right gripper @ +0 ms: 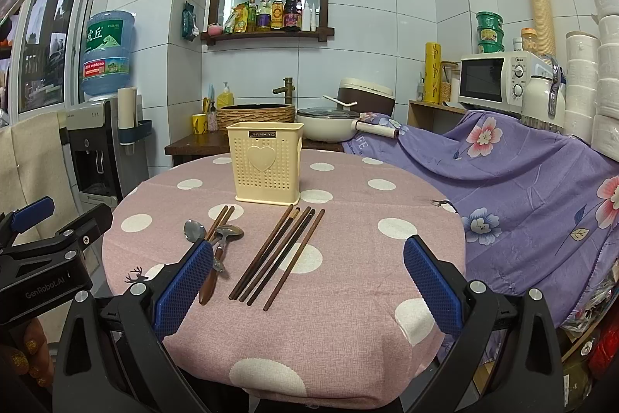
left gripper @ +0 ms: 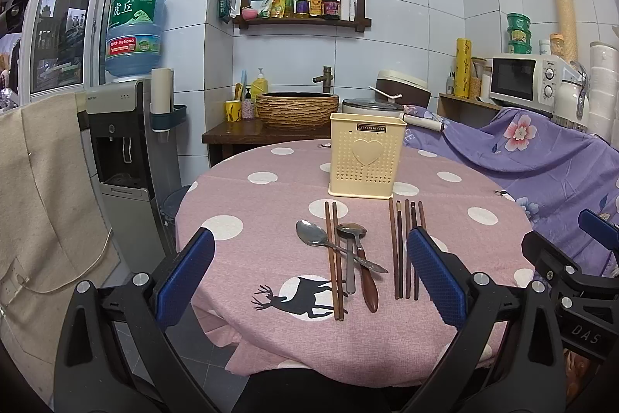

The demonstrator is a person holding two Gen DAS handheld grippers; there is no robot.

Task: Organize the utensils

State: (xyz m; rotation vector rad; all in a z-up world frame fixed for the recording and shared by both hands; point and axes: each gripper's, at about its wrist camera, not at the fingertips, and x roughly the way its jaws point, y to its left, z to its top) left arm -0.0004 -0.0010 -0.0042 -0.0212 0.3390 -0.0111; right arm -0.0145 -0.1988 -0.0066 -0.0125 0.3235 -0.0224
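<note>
On round pink polka-dot tablecloth (left gripper: 240, 204): cream perforated plastic utensil holder (left gripper: 365, 157) upright at far side; brown wooden chopsticks (right gripper: 276, 254), metal spoons (left gripper: 329, 242) lie before it. Your left gripper (left gripper: 309, 277), right gripper (right gripper: 305, 281): fingers spread, empty.

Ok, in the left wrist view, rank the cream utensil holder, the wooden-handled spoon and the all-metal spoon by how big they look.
1. Cream utensil holder, clearly largest.
2. Wooden-handled spoon and all-metal spoon: they look about alike in length, and they cross each other, so I won't rank them.
</note>
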